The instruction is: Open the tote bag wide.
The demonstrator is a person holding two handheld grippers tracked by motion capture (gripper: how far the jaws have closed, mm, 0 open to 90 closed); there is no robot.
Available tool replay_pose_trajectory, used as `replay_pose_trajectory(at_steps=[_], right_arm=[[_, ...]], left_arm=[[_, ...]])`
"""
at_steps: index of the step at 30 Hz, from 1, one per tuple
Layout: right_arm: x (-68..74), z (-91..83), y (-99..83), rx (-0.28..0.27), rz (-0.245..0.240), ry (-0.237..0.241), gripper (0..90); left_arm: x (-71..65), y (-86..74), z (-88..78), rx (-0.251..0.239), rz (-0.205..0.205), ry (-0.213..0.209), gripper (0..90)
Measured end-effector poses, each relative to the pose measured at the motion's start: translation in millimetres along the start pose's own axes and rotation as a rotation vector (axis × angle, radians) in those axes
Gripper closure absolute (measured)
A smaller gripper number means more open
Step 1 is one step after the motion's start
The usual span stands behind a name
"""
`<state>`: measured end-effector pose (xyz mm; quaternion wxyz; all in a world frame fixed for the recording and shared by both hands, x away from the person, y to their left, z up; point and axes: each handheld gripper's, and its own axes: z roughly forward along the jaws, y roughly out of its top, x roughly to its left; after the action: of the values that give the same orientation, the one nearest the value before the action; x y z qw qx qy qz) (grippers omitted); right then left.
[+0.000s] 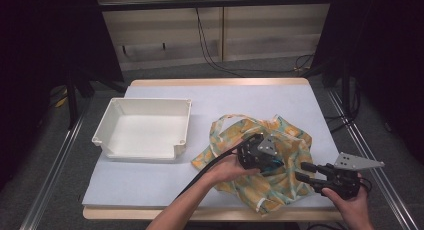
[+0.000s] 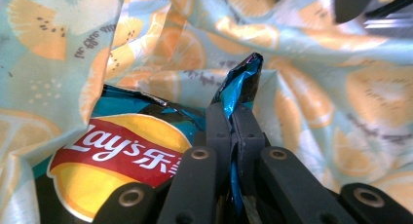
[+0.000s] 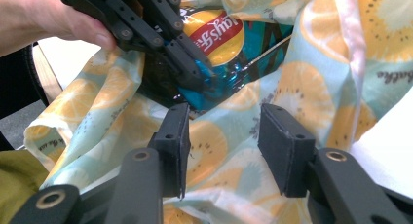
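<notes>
left gripper (image 2: 233, 124) clamped on crisp packet's (image 2: 122, 156) corner inside the fruit-print bag (image 1: 280, 140), near right of table | right gripper (image 3: 224, 146) jaws apart just beside bag | white tray (image 1: 145, 127) left

Table (image 1: 150, 185) with pale top and wooden edge, standing on grey carpet (image 1: 45, 155). Black curtains (image 1: 45, 35) hang at both sides. Beige panelled wall (image 1: 160, 35) behind, with cables (image 1: 210, 55) trailing down it to the floor. Metal rails (image 1: 55, 165) flank the table.

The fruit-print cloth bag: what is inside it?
A blue Lay's chip bag lies inside the fruit-print cloth bag, its corner pinched by the left gripper. Cloth hides anything deeper.
</notes>
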<state>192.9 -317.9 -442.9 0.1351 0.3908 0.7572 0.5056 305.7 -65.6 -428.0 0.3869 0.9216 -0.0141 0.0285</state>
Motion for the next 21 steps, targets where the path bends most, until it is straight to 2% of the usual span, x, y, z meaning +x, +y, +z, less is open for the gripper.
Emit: replay_pose_trajectory(at_steps=[7,8,10,15,18,21], right_arm=[[1.2,-4.7,14.4,-0.037,-0.004,-0.005,47.4],[1.3,-6.2,17.2,-0.042,-0.008,-0.010,46.8],[1.4,-7.9,20.1,-0.046,-0.009,-0.013,45.8],[-7.3,-14.4,39.0,-0.089,-0.010,-0.044,37.7],[-9.5,-11.6,42.6,-0.085,-0.014,-0.060,35.3],[-14.6,0.6,50.0,-0.075,-0.024,-0.078,30.0]], left_arm=[[4.5,-1.4,-21.4,-0.086,-0.029,-0.005,88.2],[4.7,-1.6,-24.5,-0.089,-0.039,-0.016,88.2],[5.2,-2.0,-27.2,-0.095,-0.032,-0.020,88.2],[-2.3,-4.0,-37.5,-0.116,-0.034,-0.029,88.2],[-4.0,-5.0,-40.6,-0.127,-0.018,-0.030,88.2],[-7.2,-7.3,-43.1,-0.134,-0.014,-0.031,88.2]])
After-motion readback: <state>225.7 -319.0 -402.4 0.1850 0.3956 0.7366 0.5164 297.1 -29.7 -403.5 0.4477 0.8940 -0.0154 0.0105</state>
